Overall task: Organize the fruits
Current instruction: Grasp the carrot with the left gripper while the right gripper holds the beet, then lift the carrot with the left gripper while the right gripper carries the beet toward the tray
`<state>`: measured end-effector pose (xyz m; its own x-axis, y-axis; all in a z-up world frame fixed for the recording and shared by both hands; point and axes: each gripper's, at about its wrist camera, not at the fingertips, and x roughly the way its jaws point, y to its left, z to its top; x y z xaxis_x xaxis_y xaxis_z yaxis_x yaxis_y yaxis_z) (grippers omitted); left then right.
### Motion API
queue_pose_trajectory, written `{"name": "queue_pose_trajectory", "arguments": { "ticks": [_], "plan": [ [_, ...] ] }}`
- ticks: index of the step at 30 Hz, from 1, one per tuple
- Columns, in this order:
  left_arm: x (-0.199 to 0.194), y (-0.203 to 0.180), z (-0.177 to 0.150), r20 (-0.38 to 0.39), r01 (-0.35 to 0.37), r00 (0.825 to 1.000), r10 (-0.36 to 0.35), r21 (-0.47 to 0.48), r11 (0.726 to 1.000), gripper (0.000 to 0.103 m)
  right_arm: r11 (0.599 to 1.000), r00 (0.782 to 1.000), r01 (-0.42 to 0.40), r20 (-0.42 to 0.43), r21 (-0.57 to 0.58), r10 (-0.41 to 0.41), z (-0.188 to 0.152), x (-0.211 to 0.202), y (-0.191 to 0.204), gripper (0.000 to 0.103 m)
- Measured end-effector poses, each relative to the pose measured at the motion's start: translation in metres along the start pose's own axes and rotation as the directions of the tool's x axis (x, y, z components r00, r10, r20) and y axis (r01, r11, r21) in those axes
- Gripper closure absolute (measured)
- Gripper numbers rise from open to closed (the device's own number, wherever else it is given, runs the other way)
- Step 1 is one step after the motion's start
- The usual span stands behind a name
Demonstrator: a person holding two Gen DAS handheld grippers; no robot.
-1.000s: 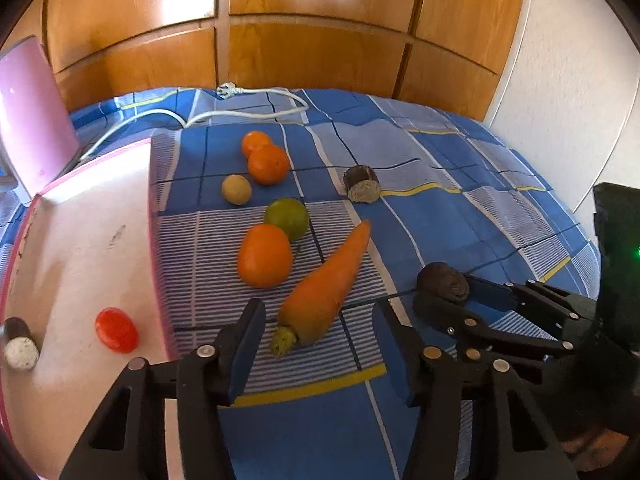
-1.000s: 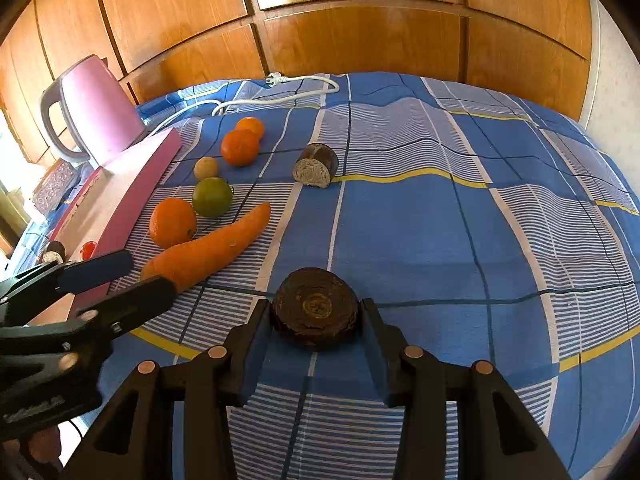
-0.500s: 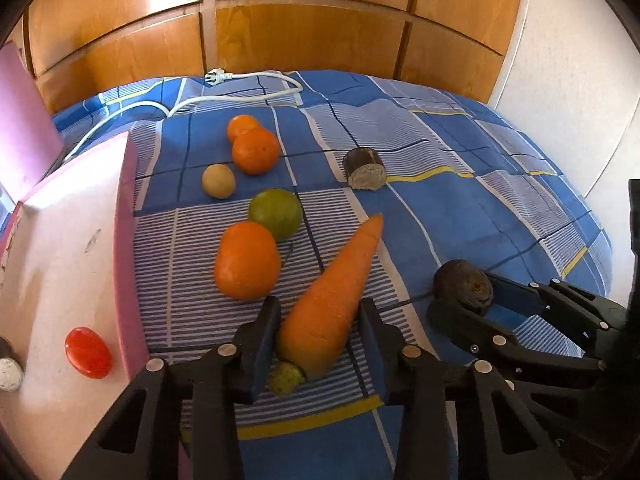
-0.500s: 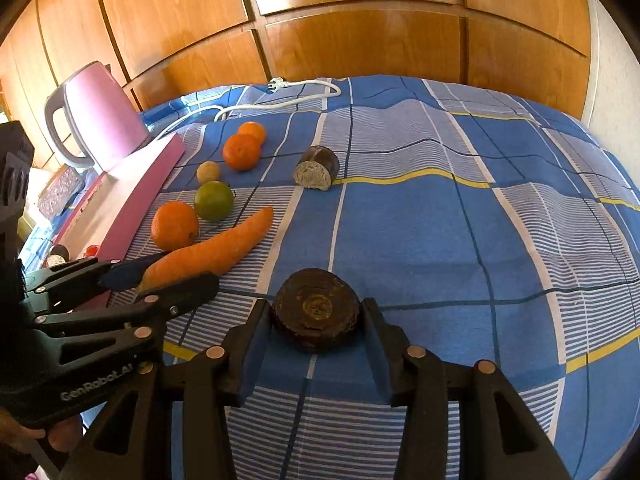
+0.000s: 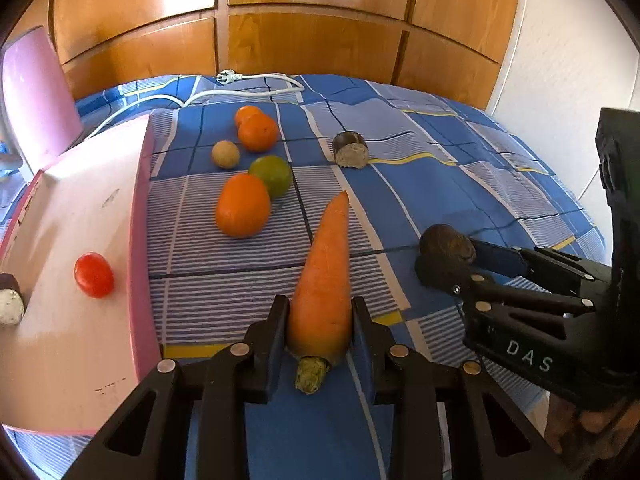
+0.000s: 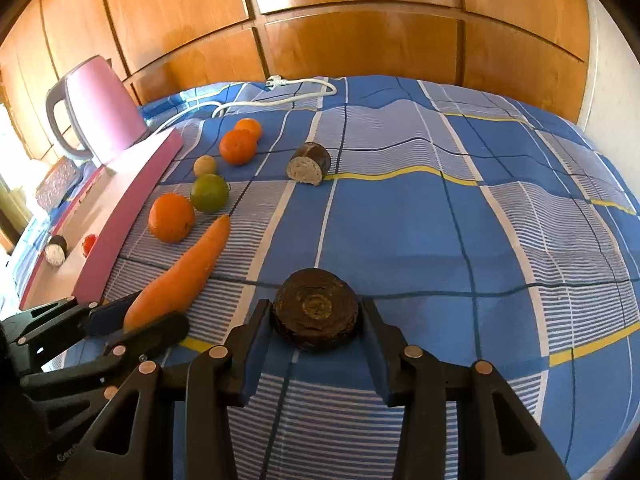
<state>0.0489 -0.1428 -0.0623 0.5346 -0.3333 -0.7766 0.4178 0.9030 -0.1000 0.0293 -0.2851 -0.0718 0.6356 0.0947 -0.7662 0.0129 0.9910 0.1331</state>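
Note:
My left gripper is shut on the thick end of a long orange carrot, which lies on the blue checked cloth and points away. It also shows in the right wrist view. My right gripper is shut on a dark brown beet half, seen from the side in the left wrist view. Beyond the carrot lie a large orange, a green citrus, a small yellowish fruit and two tangerines.
A pink tray at the left holds a red tomato and a dark-and-white piece. Another beet half lies further back. A pink kettle and a white power cord sit at the rear. Wooden panels stand behind.
My left gripper has moved forward onto the carrot's thick end and closed on it. My right gripper stays shut on the beet half in the same place.

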Motion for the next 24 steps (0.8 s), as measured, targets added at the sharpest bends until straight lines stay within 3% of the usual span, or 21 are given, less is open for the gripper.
{"name": "queue_pose_trajectory", "arguments": {
  "ticks": [24],
  "plan": [
    [-0.0034,-0.0024,-0.0044,0.024,-0.022,0.999,0.022,-0.006,1.0,0.073,0.997,0.997,0.063,0.045,-0.053,-0.061,-0.0076,-0.0006,0.0093,0.058]
  ]
}}
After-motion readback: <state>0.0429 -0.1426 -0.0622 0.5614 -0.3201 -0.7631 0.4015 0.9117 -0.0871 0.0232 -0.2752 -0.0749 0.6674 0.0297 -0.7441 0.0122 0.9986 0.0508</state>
